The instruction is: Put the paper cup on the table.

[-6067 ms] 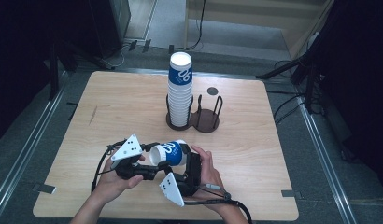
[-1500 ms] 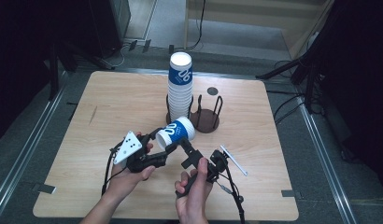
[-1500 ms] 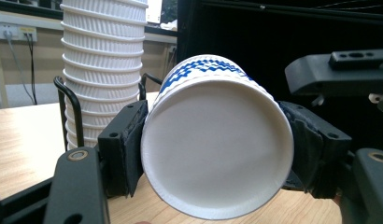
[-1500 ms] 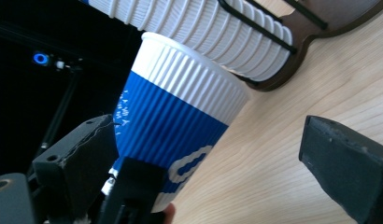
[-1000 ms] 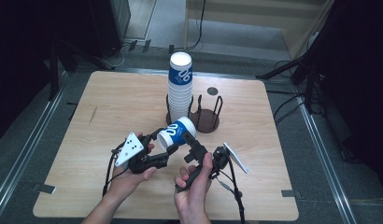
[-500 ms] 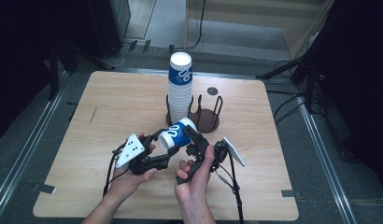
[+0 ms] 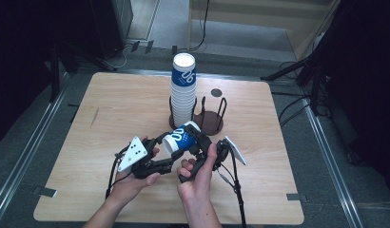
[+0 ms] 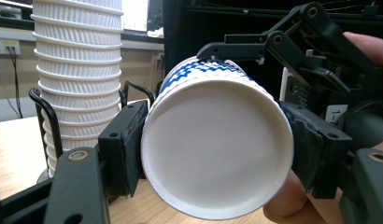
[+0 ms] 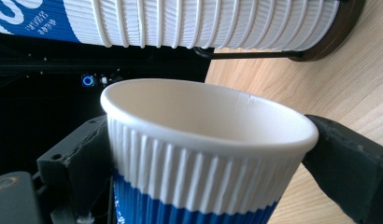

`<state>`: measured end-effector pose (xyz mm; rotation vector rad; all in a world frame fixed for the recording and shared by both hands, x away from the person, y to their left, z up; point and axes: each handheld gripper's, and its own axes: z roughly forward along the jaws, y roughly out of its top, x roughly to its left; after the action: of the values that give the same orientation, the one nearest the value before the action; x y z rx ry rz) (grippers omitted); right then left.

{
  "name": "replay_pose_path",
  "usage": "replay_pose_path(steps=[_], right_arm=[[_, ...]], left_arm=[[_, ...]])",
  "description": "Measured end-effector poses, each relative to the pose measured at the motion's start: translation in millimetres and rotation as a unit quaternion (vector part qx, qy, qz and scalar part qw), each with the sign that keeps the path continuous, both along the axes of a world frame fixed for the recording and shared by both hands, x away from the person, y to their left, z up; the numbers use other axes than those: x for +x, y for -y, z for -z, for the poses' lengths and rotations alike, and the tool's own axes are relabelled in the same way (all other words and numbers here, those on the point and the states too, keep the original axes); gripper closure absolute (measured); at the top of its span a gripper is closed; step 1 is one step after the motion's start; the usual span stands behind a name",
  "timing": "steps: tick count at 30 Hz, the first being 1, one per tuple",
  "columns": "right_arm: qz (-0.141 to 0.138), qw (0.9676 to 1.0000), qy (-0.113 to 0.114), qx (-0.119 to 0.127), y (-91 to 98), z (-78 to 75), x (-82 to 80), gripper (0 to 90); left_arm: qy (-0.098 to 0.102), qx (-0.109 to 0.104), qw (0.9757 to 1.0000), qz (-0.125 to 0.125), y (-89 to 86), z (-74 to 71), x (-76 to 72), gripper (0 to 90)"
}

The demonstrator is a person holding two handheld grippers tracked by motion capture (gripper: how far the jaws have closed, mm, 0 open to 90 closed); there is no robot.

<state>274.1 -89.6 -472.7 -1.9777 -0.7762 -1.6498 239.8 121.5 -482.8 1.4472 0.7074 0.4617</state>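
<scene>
A blue-and-white ribbed paper cup lies on its side above the table, held from both ends. My left gripper is shut on its base end; the white bottom faces that gripper's camera, with a pad on each side. My right gripper has just been closing round the open rim end. Its pads lie against the cup wall on both sides. In the left gripper view, a finger of the right gripper rests on top of the cup.
A tall stack of matching cups stands in a black wire holder, beside an empty second holder. The wooden table has a small dark disc at the back. Cables trail toward the front edge.
My right hand has moved in toward the cup, and its jaws have come round the rim end. The left gripper and the cup have stayed where they were.
</scene>
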Motion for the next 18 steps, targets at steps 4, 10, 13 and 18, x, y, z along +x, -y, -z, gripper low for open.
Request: replay_pose_path(steps=[4,10,13,18], right_arm=[[-0.004,1.0,-0.003,0.006,0.5,1.1,1.4,8.6],[-0.009,0.9998,-0.003,0.018,1.9,3.2,2.5,14.2],[-0.009,0.9997,-0.003,0.021,1.7,3.2,2.1,16.0],[-0.012,0.9996,0.0,0.024,0.8,2.7,1.5,17.8]], left_arm=[[0.001,0.005,1.0,0.001,0.4,0.6,0.0,29.3],[0.002,0.009,1.0,0.002,1.0,1.5,0.1,29.2],[0.006,0.005,1.0,0.002,0.3,2.3,0.1,29.0],[0.005,-0.002,0.9999,0.01,-3.5,2.5,-0.4,28.2]])
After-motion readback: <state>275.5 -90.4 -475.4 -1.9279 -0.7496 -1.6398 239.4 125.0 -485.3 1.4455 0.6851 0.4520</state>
